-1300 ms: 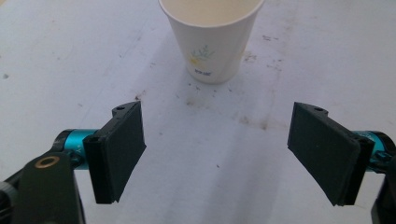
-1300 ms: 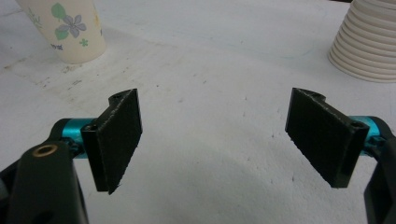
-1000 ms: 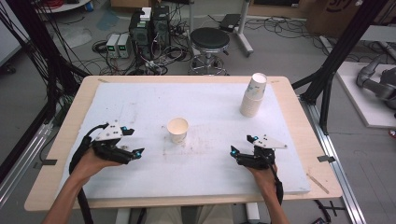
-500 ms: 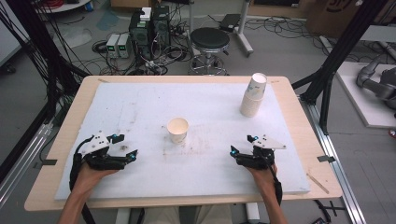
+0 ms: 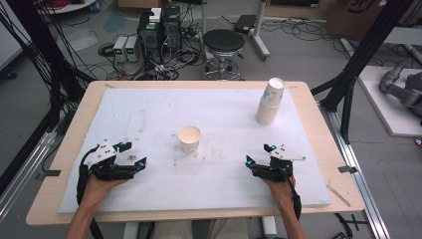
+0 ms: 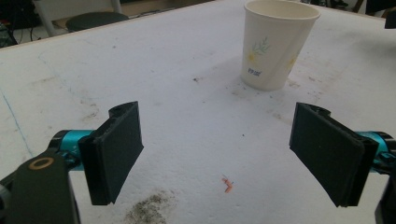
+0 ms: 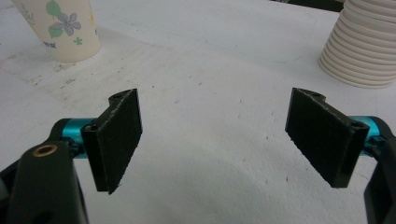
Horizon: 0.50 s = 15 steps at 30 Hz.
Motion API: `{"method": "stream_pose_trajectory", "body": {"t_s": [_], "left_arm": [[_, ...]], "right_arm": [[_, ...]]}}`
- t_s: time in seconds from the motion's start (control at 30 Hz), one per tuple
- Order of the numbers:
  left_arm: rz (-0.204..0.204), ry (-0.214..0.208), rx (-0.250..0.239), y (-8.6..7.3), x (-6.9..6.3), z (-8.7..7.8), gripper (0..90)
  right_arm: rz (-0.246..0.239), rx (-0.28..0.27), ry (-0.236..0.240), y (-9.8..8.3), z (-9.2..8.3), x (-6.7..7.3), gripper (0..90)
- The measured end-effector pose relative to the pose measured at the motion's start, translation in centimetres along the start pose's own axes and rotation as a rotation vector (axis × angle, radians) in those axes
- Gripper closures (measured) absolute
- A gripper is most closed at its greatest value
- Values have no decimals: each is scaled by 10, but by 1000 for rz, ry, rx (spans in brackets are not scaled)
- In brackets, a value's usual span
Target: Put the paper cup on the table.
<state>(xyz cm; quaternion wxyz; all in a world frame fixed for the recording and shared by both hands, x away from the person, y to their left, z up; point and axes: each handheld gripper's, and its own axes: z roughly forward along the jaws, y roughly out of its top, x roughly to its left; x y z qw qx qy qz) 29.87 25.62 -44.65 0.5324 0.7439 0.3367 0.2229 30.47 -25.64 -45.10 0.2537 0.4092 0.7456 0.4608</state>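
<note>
The left gripper (image 5: pixel 133 155) has sunk toward the white-padded bench (image 5: pixel 149 114), jaws just widened and empty; the right gripper (image 5: pixel 259 154) gapes empty, flowered paper cup (image 5: pixel 189 138) standing between them.

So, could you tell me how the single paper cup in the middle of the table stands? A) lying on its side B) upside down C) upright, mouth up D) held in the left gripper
C: the single paper cup stands upright, open mouth up, apart from both grippers.
</note>
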Motion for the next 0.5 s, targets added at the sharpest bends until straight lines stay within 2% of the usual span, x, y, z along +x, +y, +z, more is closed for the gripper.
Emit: {"method": "stream_pose_trajectory", "body": {"t_s": [0.2, 0.33, 0.5], "left_arm": [[-12, 7, -10, -5, 2, -1, 169], [-42, 16, -40, -6, 4, -3, 165], [-33, 29, -51, -7, 3, -4, 165]], "right_arm": [[-3, 2, 1, 0, 0, 0, 192], [-4, -6, 4, 0, 0, 0, 192], [-4, -15, -6, -1, -2, 1, 192]]}}
